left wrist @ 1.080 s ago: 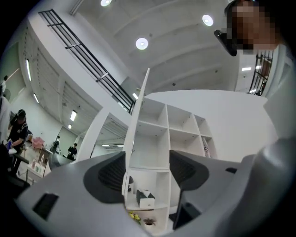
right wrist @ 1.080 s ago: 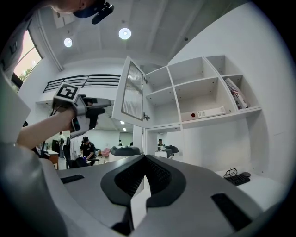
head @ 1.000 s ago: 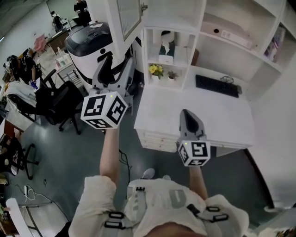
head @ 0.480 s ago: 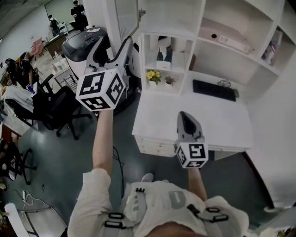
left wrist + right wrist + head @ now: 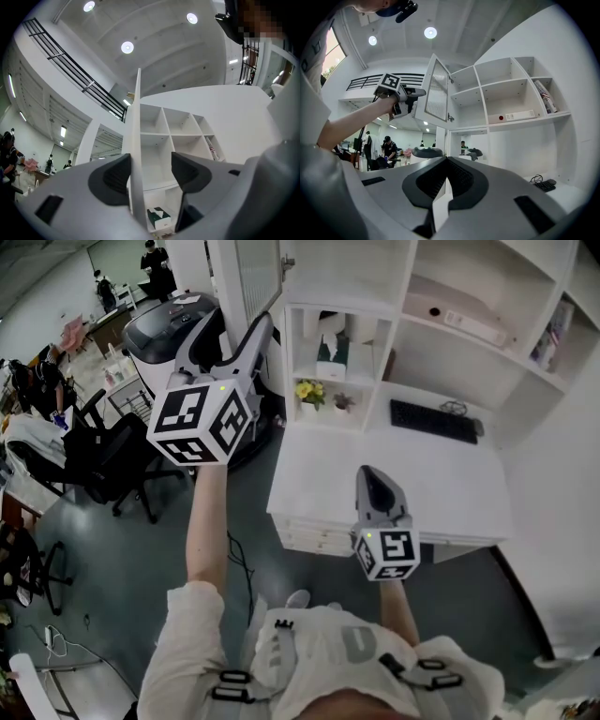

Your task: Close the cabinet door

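Left hand-held gripper (image 5: pixel 239 319), spread, straddles cabinet door (image 5: pixel 136 140) edge (right hand-held gripper (image 5: pixel 372 474) pressed together).

Cabinet door (image 5: pixel 136 140) edge between jaws of left hand-held gripper (image 5: pixel 151 172), spare gap alongside

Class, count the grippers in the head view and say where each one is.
2. The left gripper is raised, jaws apart around the edge of the open cabinet door. The right gripper, shut and empty, is lower, by the white desk. None seems hidden.
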